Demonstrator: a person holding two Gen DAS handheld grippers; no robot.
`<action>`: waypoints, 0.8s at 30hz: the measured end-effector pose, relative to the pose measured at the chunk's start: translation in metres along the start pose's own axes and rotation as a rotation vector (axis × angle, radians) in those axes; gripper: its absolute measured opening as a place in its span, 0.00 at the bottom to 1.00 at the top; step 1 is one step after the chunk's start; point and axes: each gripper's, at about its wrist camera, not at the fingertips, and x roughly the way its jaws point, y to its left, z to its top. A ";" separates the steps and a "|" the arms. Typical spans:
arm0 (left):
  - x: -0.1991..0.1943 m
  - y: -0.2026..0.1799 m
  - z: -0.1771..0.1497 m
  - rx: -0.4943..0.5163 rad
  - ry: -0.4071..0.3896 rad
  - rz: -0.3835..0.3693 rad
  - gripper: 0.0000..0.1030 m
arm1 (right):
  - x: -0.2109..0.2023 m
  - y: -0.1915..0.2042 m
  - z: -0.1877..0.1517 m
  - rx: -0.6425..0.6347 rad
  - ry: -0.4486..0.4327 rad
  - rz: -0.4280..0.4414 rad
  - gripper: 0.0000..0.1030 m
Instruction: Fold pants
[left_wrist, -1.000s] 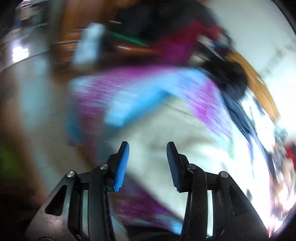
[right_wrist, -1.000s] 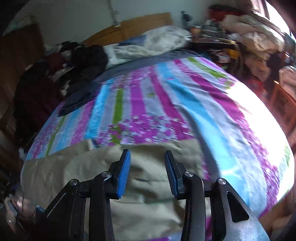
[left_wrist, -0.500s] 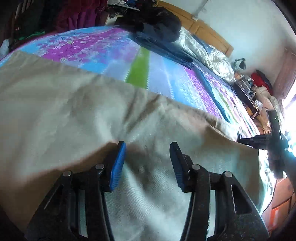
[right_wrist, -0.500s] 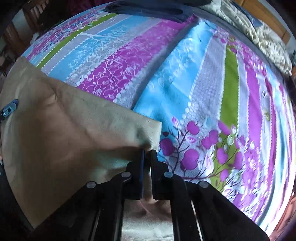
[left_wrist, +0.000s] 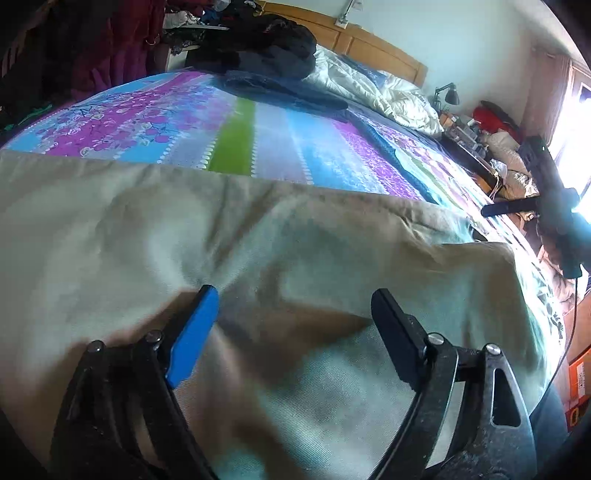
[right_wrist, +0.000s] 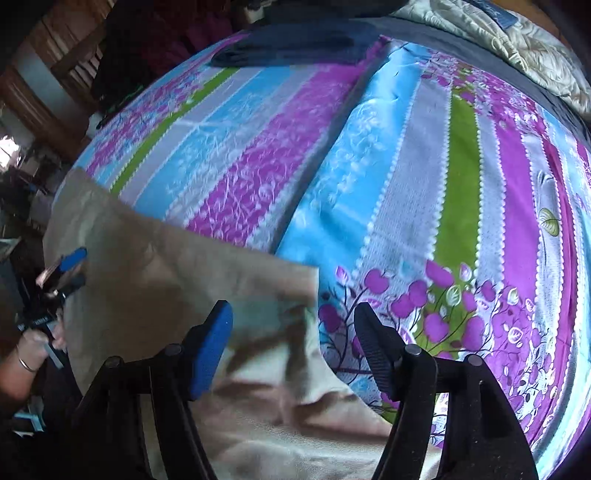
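We are seeing plain khaki-beige pants (left_wrist: 280, 236) lying between and ahead of our black fingers (left_wrist: 395, 332) with blue pads (right_wrist: 210, 350). Beyond the fingers, the bedspread (right_wrist: 406, 177) is showing purple, sky-blue, grey and lime-green stripes, with purple blossoms and white leaf prints.

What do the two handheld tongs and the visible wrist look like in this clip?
Both the left tongs and the right tongs have black metal frames with silver rivets and cut-out slots. Each has blue pads; the far finger's ribbed side looks dark. The person's wrist wears a thin silver bangle.
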 end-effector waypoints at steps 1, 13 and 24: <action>0.000 0.000 -0.001 -0.002 -0.001 -0.003 0.83 | 0.013 -0.003 -0.004 0.008 0.031 -0.003 0.48; 0.002 -0.001 -0.001 0.008 0.007 0.000 0.84 | 0.021 -0.044 0.013 0.076 -0.072 -0.401 0.00; 0.003 -0.001 -0.001 0.005 0.011 -0.027 0.87 | -0.023 -0.046 -0.156 0.187 -0.190 -0.198 0.00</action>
